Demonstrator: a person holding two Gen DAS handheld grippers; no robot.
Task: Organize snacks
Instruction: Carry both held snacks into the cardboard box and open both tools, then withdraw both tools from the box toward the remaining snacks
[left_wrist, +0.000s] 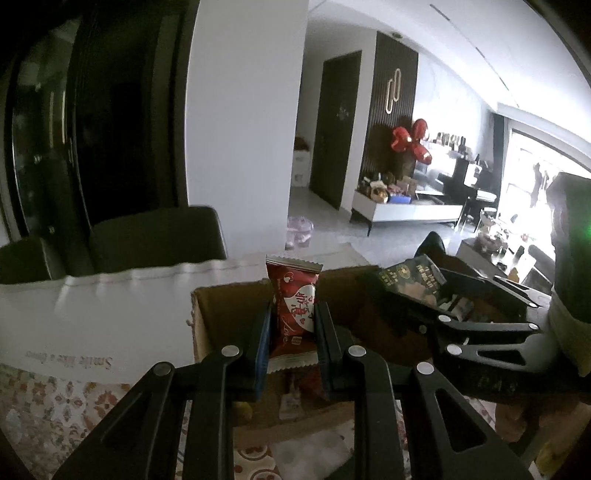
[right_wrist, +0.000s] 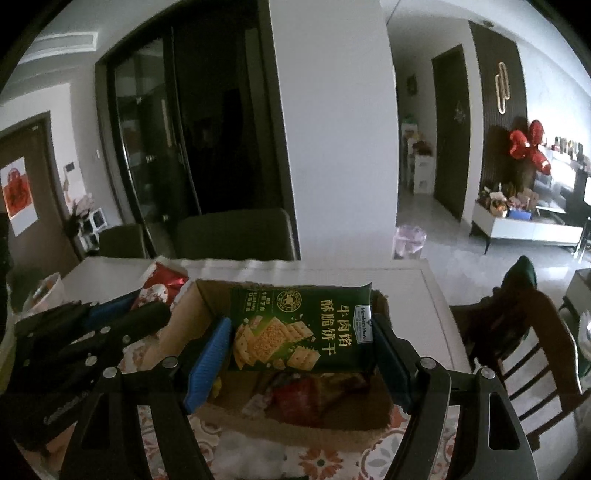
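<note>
Pinching red packet (left_wrist: 293, 314) — left gripper (left_wrist: 291, 347) | right gripper (right_wrist: 299, 354) clamps green cracker pack (right_wrist: 301, 328) | cardboard box (right_wrist: 184, 317) contents dim — indistinct

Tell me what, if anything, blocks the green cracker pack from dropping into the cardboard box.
Nothing visible does. The right gripper holds the green cracker pack above the open cardboard box; only loose snacks lie on its floor. The left gripper, gripping the red packet, is off to the side.

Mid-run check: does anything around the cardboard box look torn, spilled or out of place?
Nothing spilled. The cardboard box has a ragged, torn-looking rim. Otherwise all normal: the left gripper holds a red snack packet and the right gripper a green cracker pack, both above the box, with more snacks loose inside.
</note>
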